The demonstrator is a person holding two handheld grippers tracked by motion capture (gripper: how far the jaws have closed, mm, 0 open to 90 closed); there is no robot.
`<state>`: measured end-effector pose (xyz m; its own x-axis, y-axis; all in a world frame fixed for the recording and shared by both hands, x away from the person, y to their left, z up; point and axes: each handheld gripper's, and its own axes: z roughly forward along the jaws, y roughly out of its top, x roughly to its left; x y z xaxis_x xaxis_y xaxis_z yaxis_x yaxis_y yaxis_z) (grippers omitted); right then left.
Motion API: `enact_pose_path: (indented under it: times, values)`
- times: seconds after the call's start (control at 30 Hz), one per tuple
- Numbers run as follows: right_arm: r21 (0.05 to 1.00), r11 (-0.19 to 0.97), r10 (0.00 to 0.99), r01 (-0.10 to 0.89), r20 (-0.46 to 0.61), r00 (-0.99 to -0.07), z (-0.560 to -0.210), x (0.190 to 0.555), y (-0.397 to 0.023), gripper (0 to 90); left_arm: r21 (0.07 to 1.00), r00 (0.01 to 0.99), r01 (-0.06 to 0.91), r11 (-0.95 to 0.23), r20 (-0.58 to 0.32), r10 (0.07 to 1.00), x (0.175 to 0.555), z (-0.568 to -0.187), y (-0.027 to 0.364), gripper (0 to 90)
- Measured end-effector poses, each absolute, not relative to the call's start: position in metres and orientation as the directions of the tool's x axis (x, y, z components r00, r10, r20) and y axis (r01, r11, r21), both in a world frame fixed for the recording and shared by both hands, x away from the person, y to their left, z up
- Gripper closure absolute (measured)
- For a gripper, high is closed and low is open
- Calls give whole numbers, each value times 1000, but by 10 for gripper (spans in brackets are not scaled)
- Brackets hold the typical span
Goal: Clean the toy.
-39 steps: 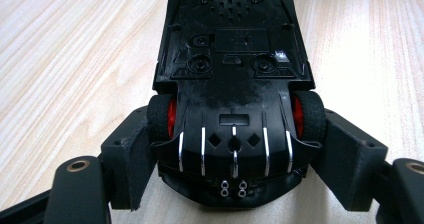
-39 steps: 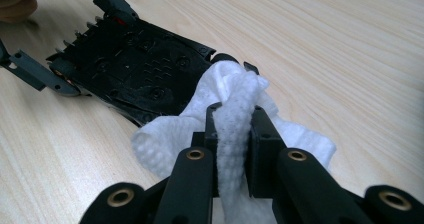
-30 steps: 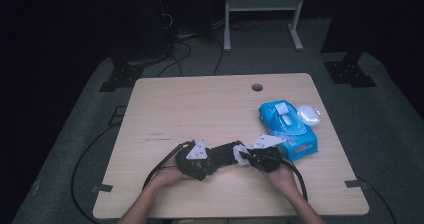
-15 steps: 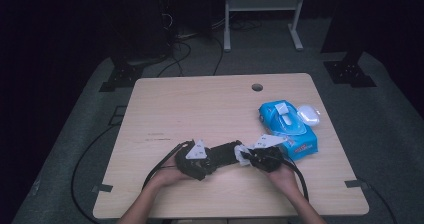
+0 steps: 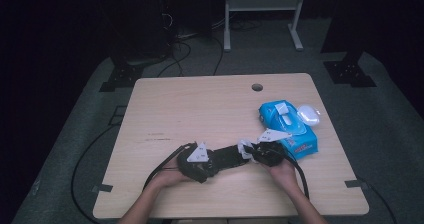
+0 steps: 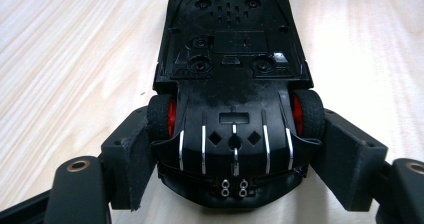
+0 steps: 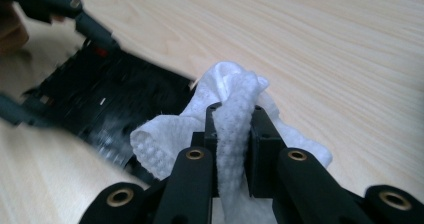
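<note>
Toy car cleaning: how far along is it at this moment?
Done: a white wipe is out of the blue wipe pack, and the black toy car lies underside up, clamped at its rear wheels by the left gripper. In hand: the right gripper, shut on the wipe, holds it against the car's end. Left: how much of the underside is wiped cannot be told; the car still needs turning upright.

My left claw lies low at the near edge, pointing right, its jaws clamped on a car's sides. My right claw points left toward it, jaws pinched on a wipe. Both forearms enter from the near side.
</note>
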<state>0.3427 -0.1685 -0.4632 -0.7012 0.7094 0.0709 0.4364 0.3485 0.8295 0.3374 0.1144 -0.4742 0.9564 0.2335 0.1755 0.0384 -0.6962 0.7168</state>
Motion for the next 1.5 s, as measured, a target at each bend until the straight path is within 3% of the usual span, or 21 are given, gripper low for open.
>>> enact_pose_path:
  times: [0.23,0.43,0.57,1.27,1.5]
  values:
    - [821,368,709,436,56,-703,-461,343,-169,812,713,954,48,-699,175,245,339,-474,114,248]
    - [801,422,675,424,34,-737,-460,331,-163,812,717,935,116,-687,155,320,347,-475,122,248]
    - [805,444,646,393,16,-763,-460,329,-151,812,715,934,100,-692,172,313,344,-473,122,248]
    - [807,418,703,417,3,-711,-462,338,-160,812,728,952,64,-683,162,261,340,-473,115,249]
    - [808,461,643,366,-20,-766,-458,330,-146,812,724,950,73,-686,158,268,342,-474,117,249]
